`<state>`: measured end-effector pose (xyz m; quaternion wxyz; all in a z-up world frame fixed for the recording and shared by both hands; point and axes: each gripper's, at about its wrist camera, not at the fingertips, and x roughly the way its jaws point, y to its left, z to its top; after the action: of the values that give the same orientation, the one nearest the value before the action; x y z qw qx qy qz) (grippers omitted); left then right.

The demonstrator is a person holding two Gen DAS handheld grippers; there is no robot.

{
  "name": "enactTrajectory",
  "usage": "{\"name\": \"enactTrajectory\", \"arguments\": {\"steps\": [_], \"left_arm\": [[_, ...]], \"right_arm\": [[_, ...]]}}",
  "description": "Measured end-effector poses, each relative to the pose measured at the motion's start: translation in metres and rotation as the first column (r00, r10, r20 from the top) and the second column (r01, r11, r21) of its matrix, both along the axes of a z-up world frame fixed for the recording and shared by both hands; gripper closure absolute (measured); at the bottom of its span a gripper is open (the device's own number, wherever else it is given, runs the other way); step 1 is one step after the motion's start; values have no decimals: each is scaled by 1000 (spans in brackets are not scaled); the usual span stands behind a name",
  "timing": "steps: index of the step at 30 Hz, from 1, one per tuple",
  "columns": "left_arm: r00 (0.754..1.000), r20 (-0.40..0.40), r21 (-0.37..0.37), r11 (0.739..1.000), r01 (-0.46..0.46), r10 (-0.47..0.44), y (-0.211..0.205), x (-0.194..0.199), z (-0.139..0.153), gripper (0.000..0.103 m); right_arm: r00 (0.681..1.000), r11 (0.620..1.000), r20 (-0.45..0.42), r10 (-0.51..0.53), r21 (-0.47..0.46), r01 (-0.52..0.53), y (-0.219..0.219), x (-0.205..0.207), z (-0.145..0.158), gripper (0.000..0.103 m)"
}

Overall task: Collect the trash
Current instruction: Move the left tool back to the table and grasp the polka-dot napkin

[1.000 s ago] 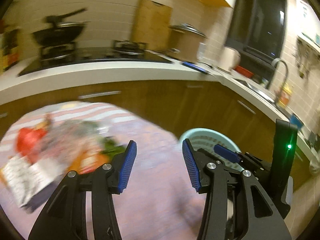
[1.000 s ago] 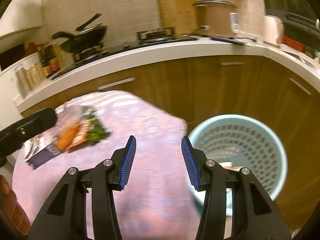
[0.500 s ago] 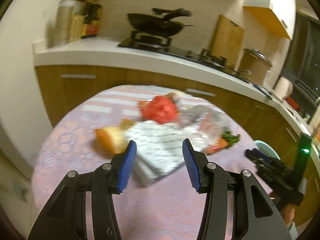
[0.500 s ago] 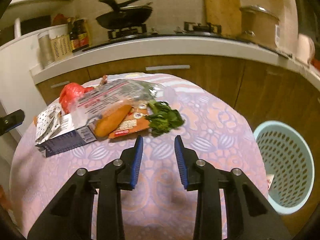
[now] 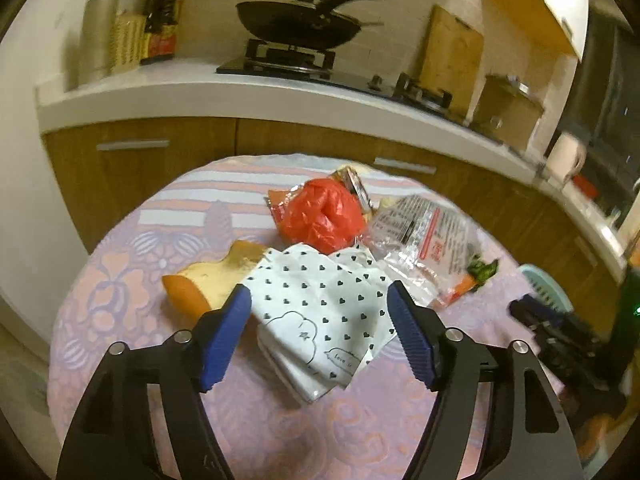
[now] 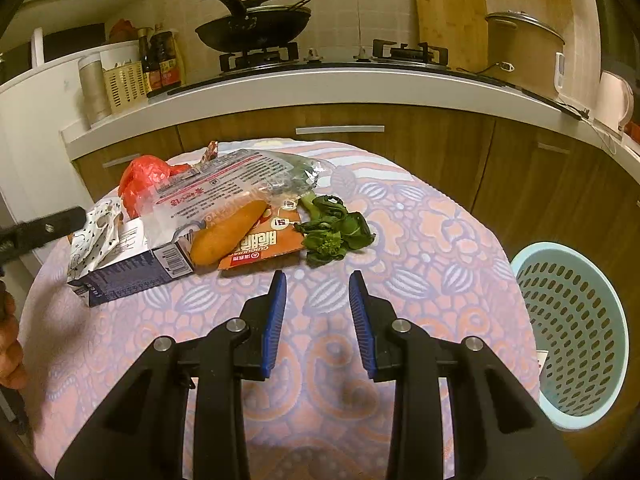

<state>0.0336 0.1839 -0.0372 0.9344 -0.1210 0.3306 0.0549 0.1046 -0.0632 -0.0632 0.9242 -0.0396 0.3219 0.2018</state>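
Left gripper, jaws wide and empty, frames the heart-print wrapper (right gripper idles part-open): next, descend and pinch it.

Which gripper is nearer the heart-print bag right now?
Left. The left gripper is open right over the heart-print bag, its fingers on either side. The right gripper hovers open well off to the right, beyond the carton.
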Motion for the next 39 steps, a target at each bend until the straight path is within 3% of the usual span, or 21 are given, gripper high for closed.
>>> {"name": "enactTrajectory", "arguments": {"steps": [12, 16, 21, 24, 26, 31, 34, 39], "left_arm": [[998, -50, 97, 995, 28, -23, -25, 12, -12, 24], [999, -49, 111, 994, 23, -18, -26, 13, -14, 24], [998, -58, 147, 989, 10, -1, -28, 13, -15, 31], [998, -56, 139, 990, 8, 0, -25, 12, -13, 40], [999, -51, 113, 994, 14, -9, -21, 11, -11, 56], [999, -46, 89, 996, 28, -24, -20, 10, -9, 83], [999, -35, 102, 995, 15, -12, -19, 8, -8, 94], [1000, 12, 90, 996, -13, 12, -12, -4, 0, 99]], "right_arm": [[1000, 1000, -17, 2, 16, -1, -3, 3, -1, 74], [1000, 1000, -18, 8, 16, -8, -3, 3, -1, 74], [999, 999, -26, 22, 36, -21, -6, 4, -2, 74], [999, 998, -29, 31, 46, -30, -7, 4, -2, 74], [999, 998, -32, 36, 53, -34, -7, 4, -2, 74], [999, 998, -31, 39, 53, -37, -7, 4, -1, 74], [999, 998, -23, 36, 43, -35, -6, 2, -1, 74], [999, 999, 2, 42, 4, -42, 1, -4, 1, 74]]}}
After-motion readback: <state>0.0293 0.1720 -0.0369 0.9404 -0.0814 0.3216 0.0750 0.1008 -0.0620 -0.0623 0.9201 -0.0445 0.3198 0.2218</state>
